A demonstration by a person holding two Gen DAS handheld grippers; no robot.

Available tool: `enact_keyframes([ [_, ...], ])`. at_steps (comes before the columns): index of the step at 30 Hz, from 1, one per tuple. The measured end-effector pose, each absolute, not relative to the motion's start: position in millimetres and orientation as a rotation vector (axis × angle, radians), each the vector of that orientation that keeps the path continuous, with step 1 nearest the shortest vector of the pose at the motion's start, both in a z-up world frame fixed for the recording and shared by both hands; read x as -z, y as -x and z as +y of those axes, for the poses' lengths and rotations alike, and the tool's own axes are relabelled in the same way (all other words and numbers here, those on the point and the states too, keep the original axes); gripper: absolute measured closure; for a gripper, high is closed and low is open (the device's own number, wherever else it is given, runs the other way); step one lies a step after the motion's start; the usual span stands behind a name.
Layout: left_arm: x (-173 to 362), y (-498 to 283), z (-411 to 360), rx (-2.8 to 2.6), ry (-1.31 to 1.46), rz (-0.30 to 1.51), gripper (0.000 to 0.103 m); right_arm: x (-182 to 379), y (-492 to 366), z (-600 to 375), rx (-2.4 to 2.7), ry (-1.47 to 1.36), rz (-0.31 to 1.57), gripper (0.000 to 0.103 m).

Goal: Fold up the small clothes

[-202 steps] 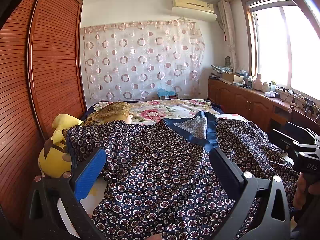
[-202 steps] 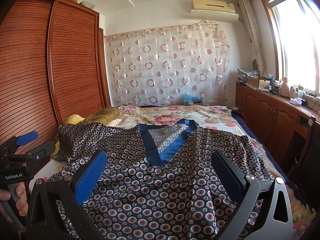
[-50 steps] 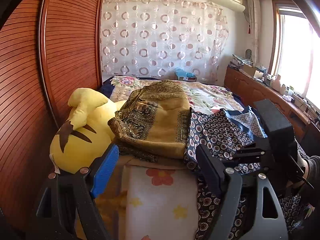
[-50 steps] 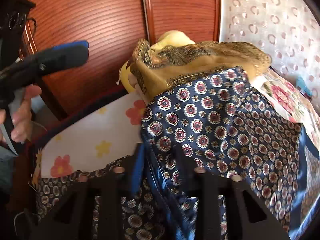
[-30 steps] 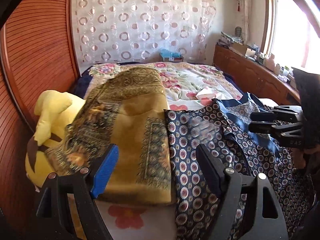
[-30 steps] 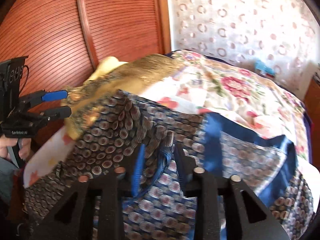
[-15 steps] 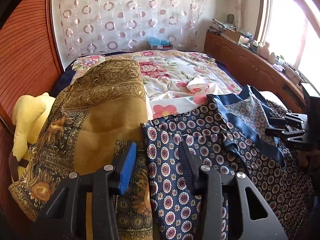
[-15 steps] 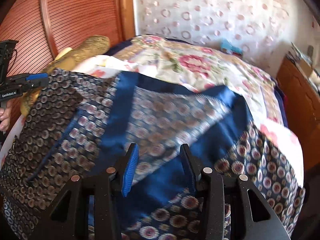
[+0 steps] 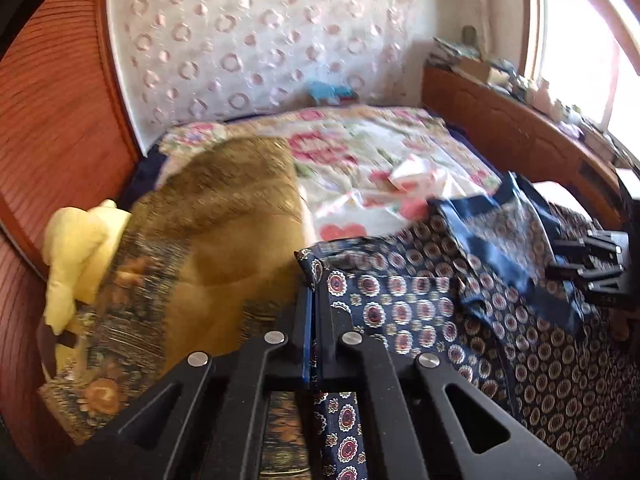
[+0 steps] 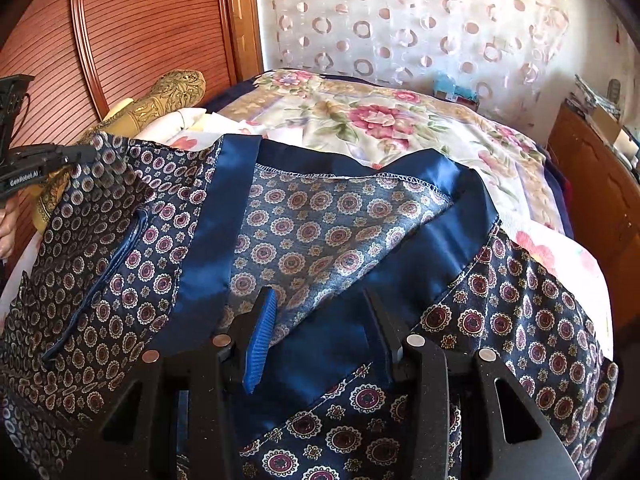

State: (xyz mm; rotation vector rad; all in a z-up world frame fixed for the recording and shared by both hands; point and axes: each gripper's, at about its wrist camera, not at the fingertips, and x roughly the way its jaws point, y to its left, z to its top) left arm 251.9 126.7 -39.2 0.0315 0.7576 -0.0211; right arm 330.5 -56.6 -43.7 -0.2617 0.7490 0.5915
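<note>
The navy medallion-print satin garment with blue trim [image 10: 320, 232] lies spread on the floral-quilted bed [image 10: 400, 120]. Its left corner is pinched in the left gripper [image 9: 314, 312], clenched flat on the cloth. The right gripper [image 10: 320, 320] hovers half-spread over the blue neckline, grasping nothing.

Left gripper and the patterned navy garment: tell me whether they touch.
Touching. The left wrist view shows the left gripper shut on the navy garment's edge, cloth running between its closed fingers.
</note>
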Motion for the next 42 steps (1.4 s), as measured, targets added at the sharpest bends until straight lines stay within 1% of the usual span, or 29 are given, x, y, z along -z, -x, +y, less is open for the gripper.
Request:
enact_keyframes([
  [4, 27, -251, 143, -0.033, -0.03, 0.721, 0.101, 34, -327, -67, -0.618, 0.23, 0.742, 0.058],
  [9, 32, -255, 154, -0.055, -0.031, 0.728, 0.101, 7, -307, -97, -0.605, 0.196, 0.671, 0.058],
  [17, 30, -253, 152, -0.047, -0.046, 0.707, 0.101, 1, -277, -165, -0.487, 0.159, 0.641, 0.058],
  [20, 26, -248, 148, -0.055, -0.06, 0.699, 0.094, 3, -264, -194, -0.43, 0.141, 0.639, 0.058],
  [21, 23, -245, 146, -0.056, -0.064, 0.691, 0.089, 4, -260, -202, -0.414, 0.135, 0.638, 0.058],
  [22, 21, -243, 144, -0.052, -0.064, 0.685, 0.086, 5, -255, -211, -0.396, 0.125, 0.638, 0.058],
  [24, 15, -236, 139, -0.018, -0.045, 0.67, 0.076, 8, -245, -229, -0.369, 0.108, 0.638, 0.058],
  [25, 14, -233, 137, -0.004, -0.04, 0.665, 0.073, 10, -239, -239, -0.351, 0.099, 0.64, 0.058],
  [26, 11, -229, 134, 0.013, -0.036, 0.659, 0.064, 12, -235, -246, -0.338, 0.094, 0.642, 0.058],
  [28, 8, -223, 125, 0.055, -0.03, 0.649, 0.054, 16, -227, -260, -0.309, 0.083, 0.648, 0.058],
  [30, 7, -216, 111, 0.098, -0.02, 0.629, 0.025, 23, -217, -275, -0.285, 0.073, 0.659, 0.058],
  [31, 7, -214, 103, 0.11, -0.014, 0.625, 0.022, 25, -213, -281, -0.273, 0.068, 0.666, 0.058],
  [34, 16, -214, 78, 0.179, -0.022, 0.666, 0.022, 33, -198, -298, -0.244, 0.06, 0.688, 0.058],
  [42, 68, -221, 12, 0.31, -0.084, 0.821, 0.022, 50, -159, -339, -0.141, 0.043, 0.738, 0.056],
])
